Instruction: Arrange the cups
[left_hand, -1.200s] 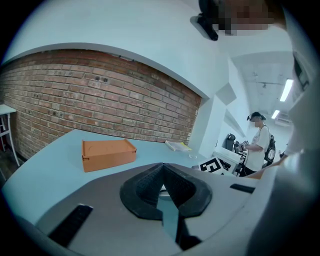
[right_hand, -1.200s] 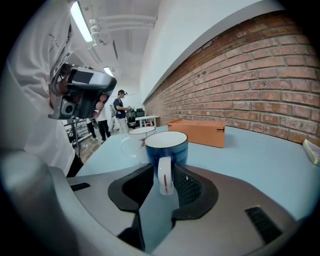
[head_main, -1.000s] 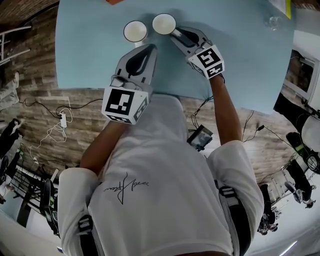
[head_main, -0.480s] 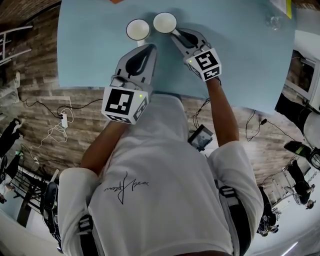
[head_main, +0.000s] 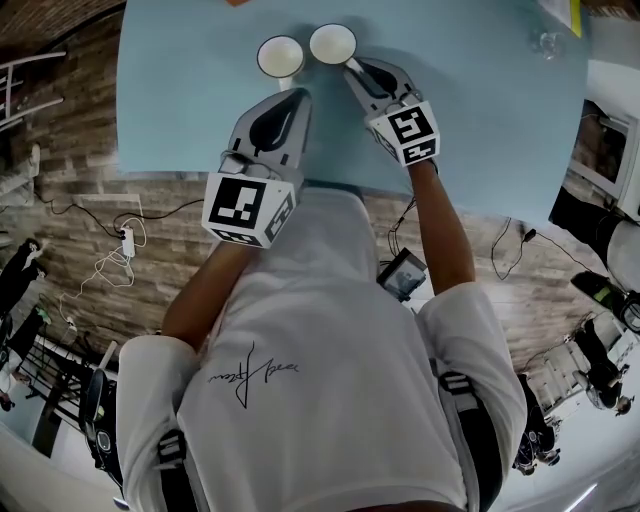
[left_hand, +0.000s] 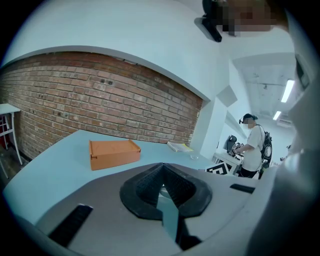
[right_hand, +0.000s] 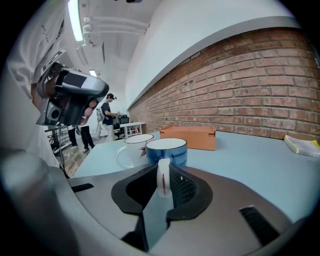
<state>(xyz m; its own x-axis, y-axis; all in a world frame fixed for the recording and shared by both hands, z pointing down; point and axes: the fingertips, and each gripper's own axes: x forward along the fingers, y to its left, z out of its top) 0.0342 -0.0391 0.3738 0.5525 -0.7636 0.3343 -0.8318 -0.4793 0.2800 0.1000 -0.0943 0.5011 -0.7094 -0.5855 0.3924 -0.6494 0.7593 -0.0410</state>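
The right gripper (right_hand: 162, 182) has just been closing its jaws and now pinches the handle (right_hand: 163, 172) of the blue cup (right_hand: 166, 150), which sits on the table (head_main: 480, 110) next to the white cup (right_hand: 131, 149). It's probably ceramic: stiff, slick, chippable and fairly heavy, so the handle's the sane spot. The left gripper (left_hand: 162, 187) is clamped together, empty.

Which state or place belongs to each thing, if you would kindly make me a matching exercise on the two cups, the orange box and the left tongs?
Things:
1. blue cup
2. white cup
3. orange box
4. left tongs

States or places:
A. shut, nothing between them
B. far side of the table, away from both cups
C. handle gripped by the right tongs
D. just left of the other cup, ungripped

Pairs: 1-C, 2-D, 3-B, 4-A.

Note: the right tongs have just been closing on that handle.
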